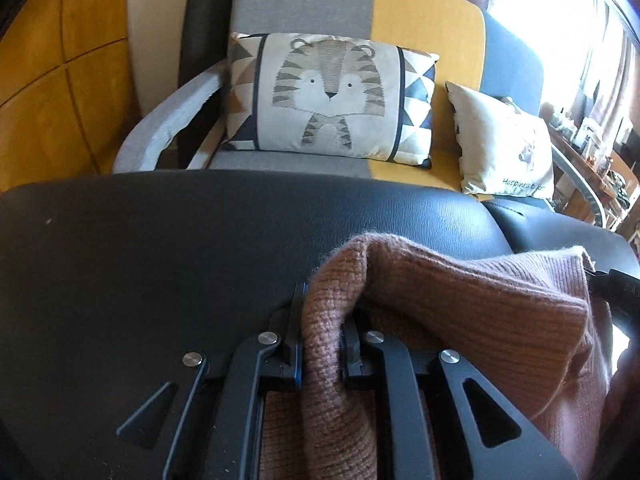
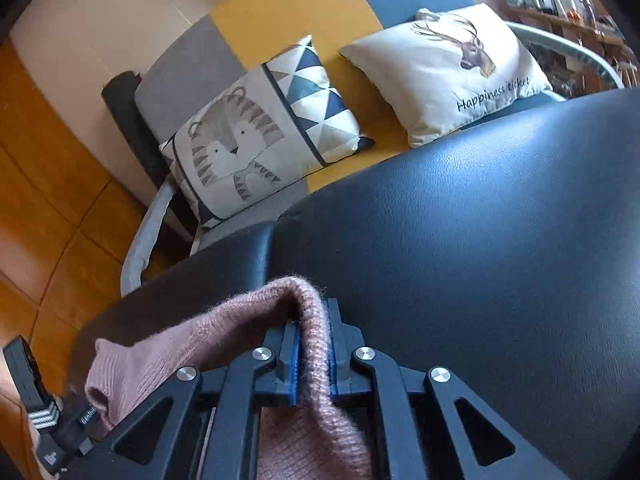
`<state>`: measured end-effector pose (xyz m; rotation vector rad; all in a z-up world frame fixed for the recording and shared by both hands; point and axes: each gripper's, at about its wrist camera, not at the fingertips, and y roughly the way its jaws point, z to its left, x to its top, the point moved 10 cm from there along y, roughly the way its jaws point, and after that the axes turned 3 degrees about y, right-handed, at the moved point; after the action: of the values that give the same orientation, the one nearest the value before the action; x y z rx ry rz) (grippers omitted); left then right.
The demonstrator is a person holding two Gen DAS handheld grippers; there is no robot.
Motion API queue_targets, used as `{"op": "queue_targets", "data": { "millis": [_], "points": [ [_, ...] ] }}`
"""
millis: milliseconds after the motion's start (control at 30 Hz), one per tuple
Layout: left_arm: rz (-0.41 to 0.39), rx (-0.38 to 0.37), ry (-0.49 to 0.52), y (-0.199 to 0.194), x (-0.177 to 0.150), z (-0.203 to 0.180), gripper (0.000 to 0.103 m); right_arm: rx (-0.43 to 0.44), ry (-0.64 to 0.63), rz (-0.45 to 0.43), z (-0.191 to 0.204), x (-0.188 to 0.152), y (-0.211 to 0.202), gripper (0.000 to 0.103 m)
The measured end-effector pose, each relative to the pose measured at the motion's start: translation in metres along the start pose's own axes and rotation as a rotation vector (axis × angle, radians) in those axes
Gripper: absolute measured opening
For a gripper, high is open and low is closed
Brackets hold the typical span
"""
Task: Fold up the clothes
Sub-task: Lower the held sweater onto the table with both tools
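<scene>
Our left gripper (image 1: 320, 336) is squeezed almost shut on a bunched edge of the pink knitted sweater (image 1: 460, 312), and our right gripper (image 2: 312, 344) pinches another bunched edge of it the same way. No earlier picture is here, so we only say how things look now. The sweater hangs between our two grippers like a soft bridge, just over the black padded surface (image 1: 180, 260), and more of it drops down under our hands where we cannot see it. What could go wrong? The knit is thick and stretchy, so if we pull our hands apart too hard, an edge could slide out of the pads. If we lay it down crooked, the hidden part could crumple under it and the fold would be lumpy. It could also slip off the smooth black surface near the edge. Both our grippers point forward and tip down toward the surface, side by side and close together. Past the surface sits a sofa (image 1: 420, 20) with a tiger pillow (image 1: 328, 92) and a deer pillow (image 2: 452, 64).
</scene>
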<state>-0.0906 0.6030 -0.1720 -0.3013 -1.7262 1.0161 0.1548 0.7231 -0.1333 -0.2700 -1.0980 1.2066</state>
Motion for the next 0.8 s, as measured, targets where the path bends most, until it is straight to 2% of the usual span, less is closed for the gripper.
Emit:
{"op": "queue_targets", "data": {
  "millis": [67,267,367,433,467,533,600,633,733,800],
  "points": [
    [-0.005,-0.015,-0.01,0.002,0.001,0.001,0.014,0.003,-0.007,0.008,-0.001,0.006,0.005,0.008],
    [-0.01,-0.041,-0.032,0.006,0.003,0.001,0.015,-0.061,-0.084,-0.016,0.009,0.013,0.009,0.013],
    [0.01,-0.011,0.002,0.006,0.003,-0.003,0.014,-0.014,-0.067,0.006,0.011,0.014,0.009,0.023],
    [0.039,0.021,0.048,0.004,0.003,-0.006,0.019,0.031,-0.04,0.078,0.008,0.014,0.003,0.023],
    [0.058,0.035,0.073,-0.001,0.003,-0.007,0.025,0.015,-0.037,0.097,0.005,0.013,-0.006,0.023],
    [0.079,0.038,0.089,-0.015,0.002,-0.006,0.025,0.001,-0.01,0.069,-0.002,0.01,-0.039,0.024],
    [0.039,-0.002,0.078,-0.042,0.003,-0.006,0.025,0.032,0.026,0.041,-0.012,0.0,-0.075,0.024],
    [0.015,-0.014,0.075,-0.058,0.002,-0.005,0.026,0.032,0.026,0.036,-0.021,-0.01,-0.093,0.025],
    [-0.013,-0.06,0.036,-0.099,-0.018,0.003,0.041,0.017,0.005,0.045,-0.05,-0.045,-0.136,0.025],
    [-0.019,-0.107,0.023,-0.12,-0.043,0.002,0.043,0.012,0.002,0.059,-0.072,-0.072,-0.161,0.025]
  ]
}}
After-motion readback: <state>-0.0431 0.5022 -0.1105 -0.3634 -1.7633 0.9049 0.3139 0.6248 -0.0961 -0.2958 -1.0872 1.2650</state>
